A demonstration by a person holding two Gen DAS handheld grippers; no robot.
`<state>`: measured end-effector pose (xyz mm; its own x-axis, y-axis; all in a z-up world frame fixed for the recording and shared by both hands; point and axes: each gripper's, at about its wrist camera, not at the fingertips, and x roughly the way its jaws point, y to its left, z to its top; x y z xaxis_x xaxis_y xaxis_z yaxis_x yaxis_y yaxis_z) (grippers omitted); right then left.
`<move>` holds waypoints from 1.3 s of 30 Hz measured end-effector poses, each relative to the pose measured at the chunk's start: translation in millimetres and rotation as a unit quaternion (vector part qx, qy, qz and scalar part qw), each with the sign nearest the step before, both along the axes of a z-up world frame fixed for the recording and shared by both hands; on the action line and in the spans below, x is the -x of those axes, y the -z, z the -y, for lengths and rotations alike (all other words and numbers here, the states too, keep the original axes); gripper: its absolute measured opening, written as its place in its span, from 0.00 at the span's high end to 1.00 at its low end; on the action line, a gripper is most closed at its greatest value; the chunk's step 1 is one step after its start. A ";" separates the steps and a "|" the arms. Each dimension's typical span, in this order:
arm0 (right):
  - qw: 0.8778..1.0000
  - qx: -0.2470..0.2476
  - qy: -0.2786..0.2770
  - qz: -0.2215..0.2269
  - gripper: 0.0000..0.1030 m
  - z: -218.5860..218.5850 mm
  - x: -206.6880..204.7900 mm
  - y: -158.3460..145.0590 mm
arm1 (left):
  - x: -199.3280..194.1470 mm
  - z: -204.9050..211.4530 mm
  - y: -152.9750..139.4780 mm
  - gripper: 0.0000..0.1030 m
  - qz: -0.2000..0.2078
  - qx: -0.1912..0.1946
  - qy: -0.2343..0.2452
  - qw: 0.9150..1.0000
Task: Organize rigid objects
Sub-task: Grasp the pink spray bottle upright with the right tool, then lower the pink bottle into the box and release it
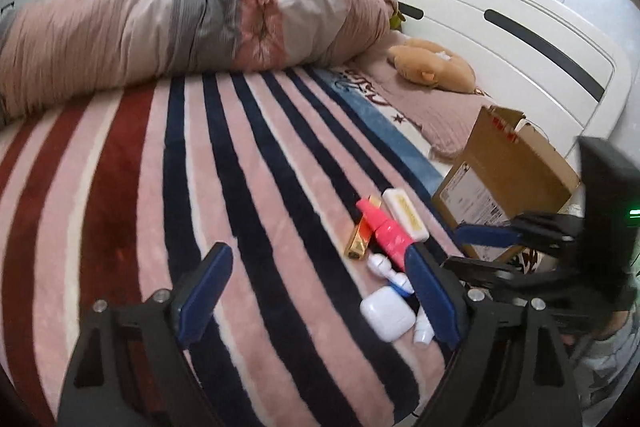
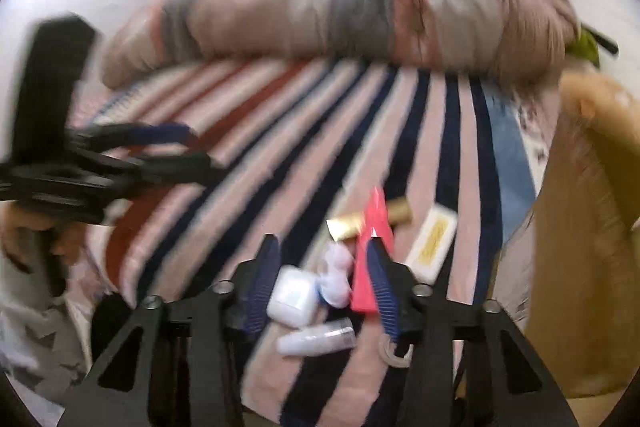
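Hovering over the striped blanket, the left gripper has its jaws spread wide and holds nothing. Its right finger stands just beside the small things, near the white earbud case and the small white tube.

The right gripper also has its jaws apart, less wide, and grips nothing. This view is blurred. Between its fingers lie the white earbud case and a white-and-blue piece; the right finger lies over the pink bottle, but I cannot tell if it touches it.

The things form one small group on the near right part of the blanket: a gold tube, the pink bottle and a flat white case. The cardboard box stands to the right of them, near the white headboard.
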<state>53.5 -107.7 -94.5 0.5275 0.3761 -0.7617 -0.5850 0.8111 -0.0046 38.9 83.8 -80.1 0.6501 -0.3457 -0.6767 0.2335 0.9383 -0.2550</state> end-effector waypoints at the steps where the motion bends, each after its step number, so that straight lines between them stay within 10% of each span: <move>1: 1.000 0.024 0.017 -0.011 0.69 -2.5 -10.1 14.6 | -1.6 -0.9 5.7 0.17 -0.003 0.003 0.002 1.000; 18: 0.989 0.099 0.068 -0.086 0.74 -8.9 -75.9 63.8 | -17.0 9.0 14.1 0.17 -0.011 0.036 0.034 0.999; 27: 1.000 -0.015 -0.016 0.022 0.74 -15.1 -21.3 -29.5 | -19.8 36.9 -44.8 0.18 0.031 0.091 0.099 0.990; 35: 0.992 -0.081 -0.058 0.076 0.74 22.7 12.7 -94.2 | -24.4 100.5 -110.5 0.69 0.078 0.083 0.146 0.983; 39: 0.990 -0.101 -0.045 0.083 0.74 69.9 8.7 -110.2 | -34.4 154.8 -123.5 0.69 0.078 0.067 0.174 0.979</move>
<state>44.7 -177.6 15.6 0.5969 0.5632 -0.5714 -0.6597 0.7499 0.0499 73.3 -71.0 43.5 0.5688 -0.6436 -0.5121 0.5783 0.7557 -0.3073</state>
